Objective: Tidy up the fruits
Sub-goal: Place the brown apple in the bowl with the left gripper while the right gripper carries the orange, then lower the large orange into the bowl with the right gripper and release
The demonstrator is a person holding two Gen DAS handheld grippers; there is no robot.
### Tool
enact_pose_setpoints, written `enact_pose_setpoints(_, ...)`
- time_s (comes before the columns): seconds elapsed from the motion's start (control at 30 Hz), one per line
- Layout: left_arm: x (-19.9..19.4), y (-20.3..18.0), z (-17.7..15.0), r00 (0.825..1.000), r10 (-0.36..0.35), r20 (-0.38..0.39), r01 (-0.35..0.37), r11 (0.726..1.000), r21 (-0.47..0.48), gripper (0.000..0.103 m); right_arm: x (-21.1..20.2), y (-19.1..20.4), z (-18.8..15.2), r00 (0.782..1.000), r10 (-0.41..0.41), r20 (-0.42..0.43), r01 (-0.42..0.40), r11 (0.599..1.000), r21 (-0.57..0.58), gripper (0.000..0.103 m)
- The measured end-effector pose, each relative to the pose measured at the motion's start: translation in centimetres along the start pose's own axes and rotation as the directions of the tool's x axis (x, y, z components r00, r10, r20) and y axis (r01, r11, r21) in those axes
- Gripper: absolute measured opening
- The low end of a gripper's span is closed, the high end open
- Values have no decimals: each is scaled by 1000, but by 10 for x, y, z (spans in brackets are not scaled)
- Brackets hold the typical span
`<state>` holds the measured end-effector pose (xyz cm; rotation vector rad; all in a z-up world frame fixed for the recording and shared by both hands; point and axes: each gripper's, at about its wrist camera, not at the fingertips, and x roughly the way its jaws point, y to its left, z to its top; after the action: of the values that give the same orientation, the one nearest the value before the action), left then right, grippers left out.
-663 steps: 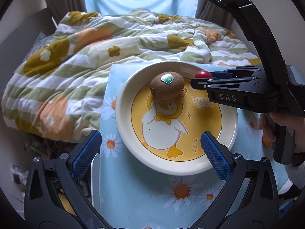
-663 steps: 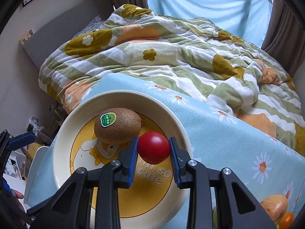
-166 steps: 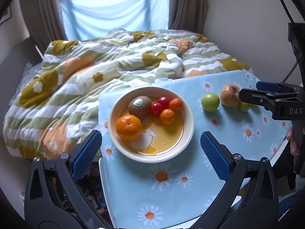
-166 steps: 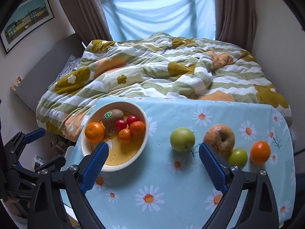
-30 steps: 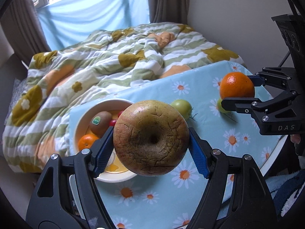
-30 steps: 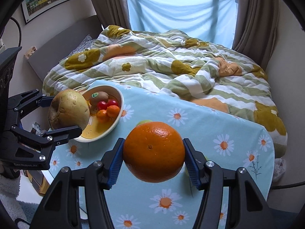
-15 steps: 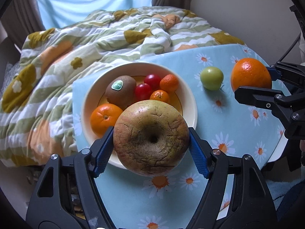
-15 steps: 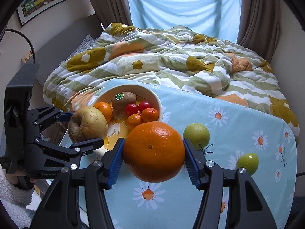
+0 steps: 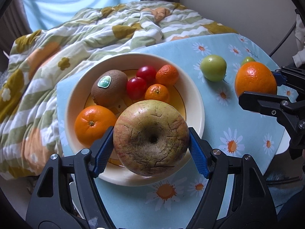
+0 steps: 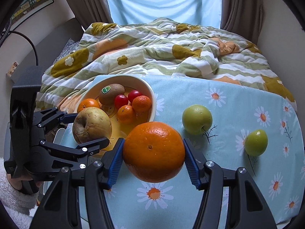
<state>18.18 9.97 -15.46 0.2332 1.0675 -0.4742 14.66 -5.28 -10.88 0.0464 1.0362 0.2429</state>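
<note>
A big russet, cracked apple (image 9: pixel 150 137) hangs over the near rim of the cream duck plate (image 9: pixel 196 95), with my left gripper (image 9: pixel 150 130) shut on it. The plate holds a kiwi (image 9: pixel 109 90), two cherry tomatoes, two small mandarins and an orange (image 9: pixel 94 124). My right gripper (image 10: pixel 153 141) is shut on a large orange (image 10: pixel 153 151), held above the cloth just right of the plate (image 10: pixel 150 93). In the right wrist view the left gripper (image 10: pixel 87 128) and its apple (image 10: pixel 91 124) sit at the plate's left front edge.
A green apple (image 10: pixel 197 119) and a smaller green fruit (image 10: pixel 256 143) lie on the daisy-print blue cloth (image 10: pixel 219 171) right of the plate. A rumpled flowered quilt (image 10: pixel 152 47) covers the bed behind. A person's fluffy white sleeve (image 10: pixel 11 196) shows at lower left.
Both grippers have come down and in toward the plate with their fruit. The apple now hangs over the plate's near rim, and the orange is close beside the plate.
</note>
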Motion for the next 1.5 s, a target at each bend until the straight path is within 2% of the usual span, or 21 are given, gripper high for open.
enact_pose_setpoints(0.1,-11,-2,0,998,8,55,-8,1000,-5,103,-1,-2,2,1000,-1,9,1,1000,-5,55)
enact_pose_setpoints(0.23,-26,-5,3,996,32,78,-31,999,-10,103,-3,-8,7,1000,8,18,-8,1000,-4,55)
enact_pose_setpoints(0.63,-49,-6,-11,994,80,76,-68,986,-153,103,1,-7,31,997,77,2,-76,993,-94,55)
enact_pose_setpoints(0.97,-55,-9,-26,988,143,57,-124,959,-253,103,34,6,48,985,163,-53,-169,973,-158,55)
enact_pose_setpoints(1.33,-42,-4,-52,984,179,-10,-170,915,-366,103,71,13,53,972,205,-117,-226,951,-209,55)
enact_pose_setpoints(1.5,-38,-7,-57,983,182,-30,-180,908,-380,103,77,10,54,968,216,-128,-238,953,-190,56)
